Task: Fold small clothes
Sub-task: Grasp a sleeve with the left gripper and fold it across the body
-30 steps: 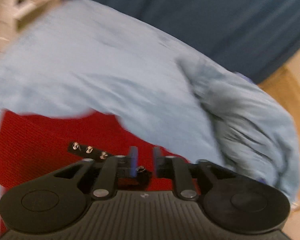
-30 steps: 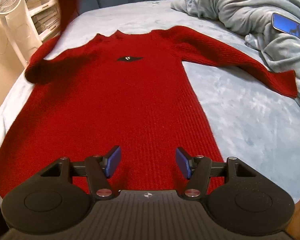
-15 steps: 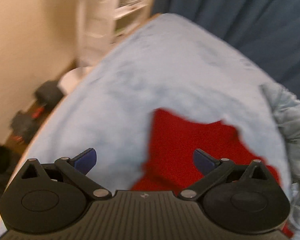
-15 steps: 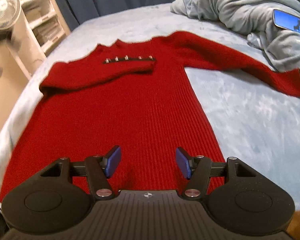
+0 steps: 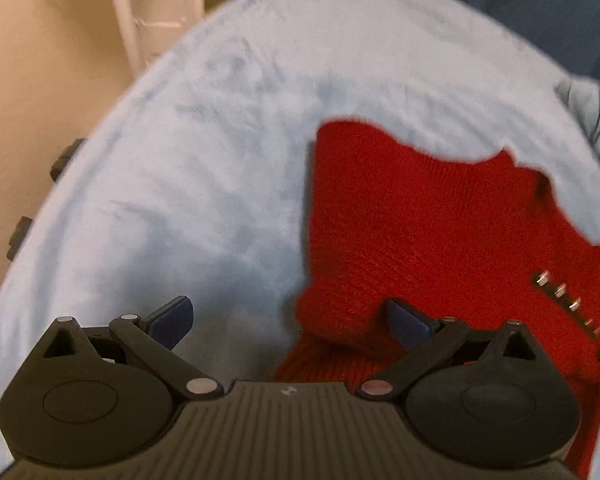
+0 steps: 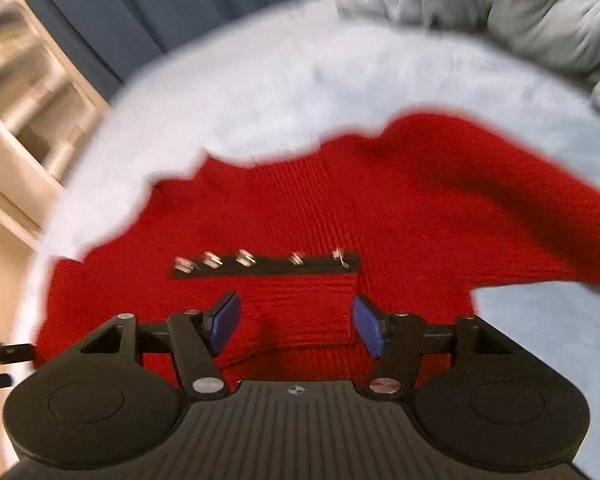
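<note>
A red knit sweater (image 6: 340, 216) lies flat on a pale blue bed cover (image 6: 284, 92). Its left sleeve is folded across the chest, and the black cuff band with metal studs (image 6: 268, 265) lies on the body. My right gripper (image 6: 296, 326) is open and hovers low over the folded sleeve, just below the cuff. The sweater's other sleeve (image 6: 520, 216) stretches out to the right. In the left wrist view the sweater (image 5: 420, 220) shows its left shoulder fold. My left gripper (image 5: 290, 320) is open wide at that folded edge, empty.
A crumpled grey-blue blanket (image 6: 500, 12) lies at the back right of the bed. White shelves (image 6: 16, 92) stand left of the bed, with a dark blue curtain (image 6: 112, 4) behind. The bed's left edge (image 5: 60, 208) drops to the floor.
My left gripper laid the left sleeve across the chest, let go and drew back to the shoulder fold. My right gripper moved forward from the hem up to the chest.
</note>
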